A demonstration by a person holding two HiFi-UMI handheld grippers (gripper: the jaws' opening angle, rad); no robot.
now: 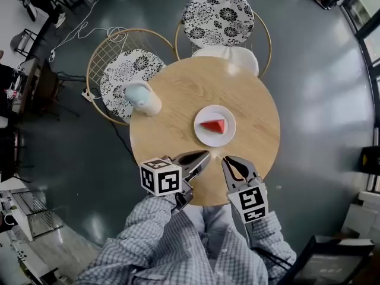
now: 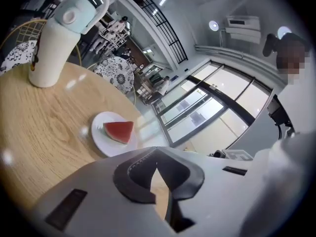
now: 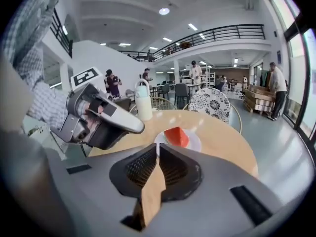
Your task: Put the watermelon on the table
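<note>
A red wedge of watermelon (image 1: 214, 125) lies on a small white plate (image 1: 221, 140) near the middle of the round wooden table (image 1: 178, 82). My left gripper (image 1: 205, 154) hovers over the table's near edge, short of the plate, shut with nothing between its jaws. My right gripper (image 1: 227, 160) hangs beside it to the right, also shut and empty. In the left gripper view the watermelon (image 2: 119, 131) sits ahead and to the left of the closed tips (image 2: 157, 164). In the right gripper view the watermelon (image 3: 176, 136) lies straight ahead, just past the closed tips (image 3: 158, 147).
A tall pale bottle with a mint lid (image 1: 141, 97) stands on the table's left side. Two wire chairs with floral cushions (image 1: 218, 16) (image 1: 127, 70) stand at the far side. Several people are in the hall behind, and grey floor surrounds the table.
</note>
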